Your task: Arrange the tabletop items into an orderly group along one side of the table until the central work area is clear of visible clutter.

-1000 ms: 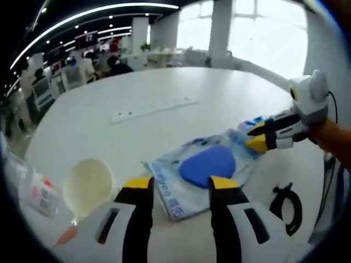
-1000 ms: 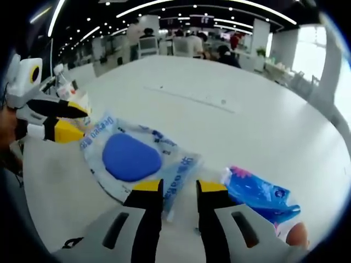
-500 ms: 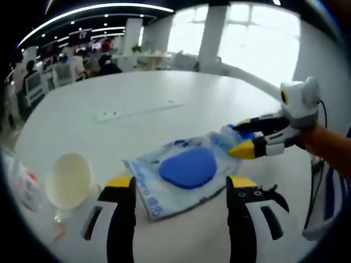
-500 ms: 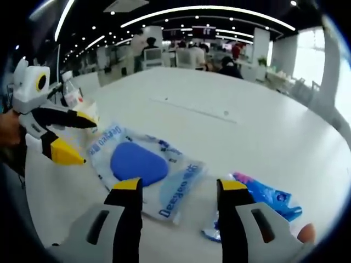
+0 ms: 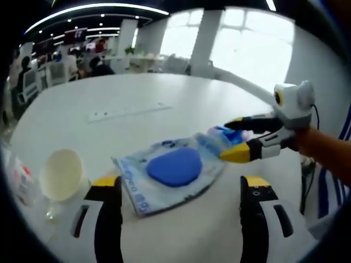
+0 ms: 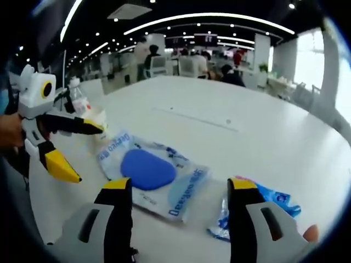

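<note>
My table (image 5: 181,98) carries the clear packet (image 5: 170,170) with its blue pad mid-surface, a blue pouch (image 6: 263,200) beside it. Both my left gripper (image 5: 178,211) and right gripper (image 6: 178,211) gape empty; I'd pinch the packet's edge, sliding it toward the cup (image 5: 59,175).

Most of the white table (image 5: 164,93) is wide open out toward 12 o'clock in both views, just a flat white strip (image 5: 129,111) lying there. Nearer in, the clear pouch with the blue pad (image 5: 174,167) sits dead ahead in the left gripper view, with a cream cup (image 5: 60,174) at 9 o'clock. In the right gripper view a blue packet (image 6: 258,205) blocks 4 o'clock.
</note>
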`<state>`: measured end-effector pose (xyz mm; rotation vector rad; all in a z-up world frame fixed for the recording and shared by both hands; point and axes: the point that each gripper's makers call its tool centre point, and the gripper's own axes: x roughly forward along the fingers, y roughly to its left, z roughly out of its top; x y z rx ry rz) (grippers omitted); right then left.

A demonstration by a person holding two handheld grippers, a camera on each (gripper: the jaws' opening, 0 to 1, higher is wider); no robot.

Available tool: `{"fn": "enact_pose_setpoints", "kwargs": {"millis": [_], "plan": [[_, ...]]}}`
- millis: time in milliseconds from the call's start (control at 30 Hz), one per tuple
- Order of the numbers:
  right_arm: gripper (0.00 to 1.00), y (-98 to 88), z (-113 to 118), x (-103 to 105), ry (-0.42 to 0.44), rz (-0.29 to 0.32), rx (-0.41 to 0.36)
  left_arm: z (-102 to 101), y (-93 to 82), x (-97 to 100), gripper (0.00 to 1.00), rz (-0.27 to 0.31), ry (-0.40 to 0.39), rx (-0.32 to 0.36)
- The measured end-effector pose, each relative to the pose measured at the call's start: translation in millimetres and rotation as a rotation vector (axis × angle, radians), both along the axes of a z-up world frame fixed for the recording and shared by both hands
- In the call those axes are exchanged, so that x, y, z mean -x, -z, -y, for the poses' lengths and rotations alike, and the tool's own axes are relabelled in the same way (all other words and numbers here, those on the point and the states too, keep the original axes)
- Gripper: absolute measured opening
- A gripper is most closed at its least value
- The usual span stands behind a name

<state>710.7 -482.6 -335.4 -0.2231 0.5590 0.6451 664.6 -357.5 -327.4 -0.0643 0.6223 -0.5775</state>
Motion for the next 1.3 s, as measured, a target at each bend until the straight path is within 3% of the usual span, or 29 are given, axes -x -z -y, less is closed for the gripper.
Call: {"fn": "enact_pose_setpoints", "kwargs": {"millis": [367, 667, 1300], "plan": [[0.72, -22.7, -3.8, 19.1, -0.024, 0.054, -0.006, -0.4, -11.7, 24.5, 0.92, 0.012, 0.021, 0.018], [0.72, -39.7, -13.8, 47.5, -0.062, 0.096, -0.004, -4.6, -20.1, 49.7, 0.93, 0.028, 0.029, 0.02], [0.72, -33.7, 3.9, 113.7, -0.046, 0.087, -0.002, -3.0, -18.0, 96.5, 0.94, 0.022, 0.043, 0.014]]}}
